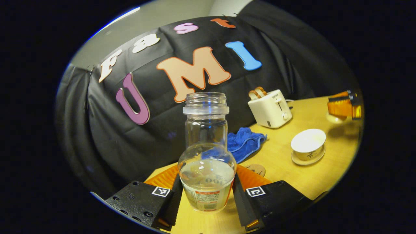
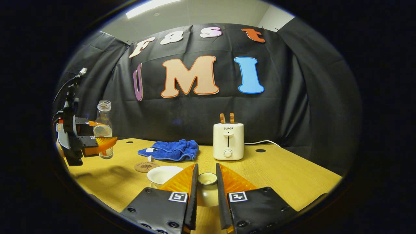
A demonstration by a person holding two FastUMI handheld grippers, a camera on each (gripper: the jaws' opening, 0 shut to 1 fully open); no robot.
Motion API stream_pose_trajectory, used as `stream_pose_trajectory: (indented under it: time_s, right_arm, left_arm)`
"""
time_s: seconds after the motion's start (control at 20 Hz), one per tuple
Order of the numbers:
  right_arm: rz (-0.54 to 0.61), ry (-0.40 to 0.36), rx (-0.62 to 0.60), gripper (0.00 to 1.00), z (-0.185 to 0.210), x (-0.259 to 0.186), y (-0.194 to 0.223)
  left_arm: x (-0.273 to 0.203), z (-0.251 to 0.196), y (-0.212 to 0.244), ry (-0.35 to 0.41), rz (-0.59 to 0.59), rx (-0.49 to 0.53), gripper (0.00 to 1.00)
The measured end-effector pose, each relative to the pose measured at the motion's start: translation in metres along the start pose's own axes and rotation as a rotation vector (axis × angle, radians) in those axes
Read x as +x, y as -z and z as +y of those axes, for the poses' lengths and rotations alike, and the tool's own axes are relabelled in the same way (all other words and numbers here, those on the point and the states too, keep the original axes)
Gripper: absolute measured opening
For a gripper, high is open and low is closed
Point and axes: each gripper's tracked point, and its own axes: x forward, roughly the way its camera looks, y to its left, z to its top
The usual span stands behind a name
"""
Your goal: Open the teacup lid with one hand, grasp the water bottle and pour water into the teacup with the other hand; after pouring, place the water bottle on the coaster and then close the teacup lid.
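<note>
Left claw [image 1: 206, 195] clamps clear bulbous water bottle [image 1: 206, 143] upright

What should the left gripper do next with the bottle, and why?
Probably carry the water bottle, gripped upright by the left gripper, over to the teacup: the cup stands open, since the right gripper holds its lid off.

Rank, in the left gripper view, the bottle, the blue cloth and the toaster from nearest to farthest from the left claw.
1. Bottle: between the left claw's fingers, nearest.
2. Blue cloth: behind the bottle, slightly to the right.
3. Toaster: farthest, right of the cloth, against the booth wall.
</note>
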Motion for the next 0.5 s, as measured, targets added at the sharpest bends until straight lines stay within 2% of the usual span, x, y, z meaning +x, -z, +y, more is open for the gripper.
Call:
stream_pose_trajectory:
  time_s: [0.25, 0.5]
  right_arm:
    - [-0.001, 0.035, -0.001, 0.31, -0.018, -0.002, -0.001]
    - [-0.003, 0.107, -0.002, 0.31, -0.05, -0.001, -0.002]
  left_arm:
    - [0.018, -0.017, 0.001, -0.012, 0.014, 0.277, 0.7]
    - [0.035, -0.026, -0.003, -0.002, 0.039, 0.479, 0.7]
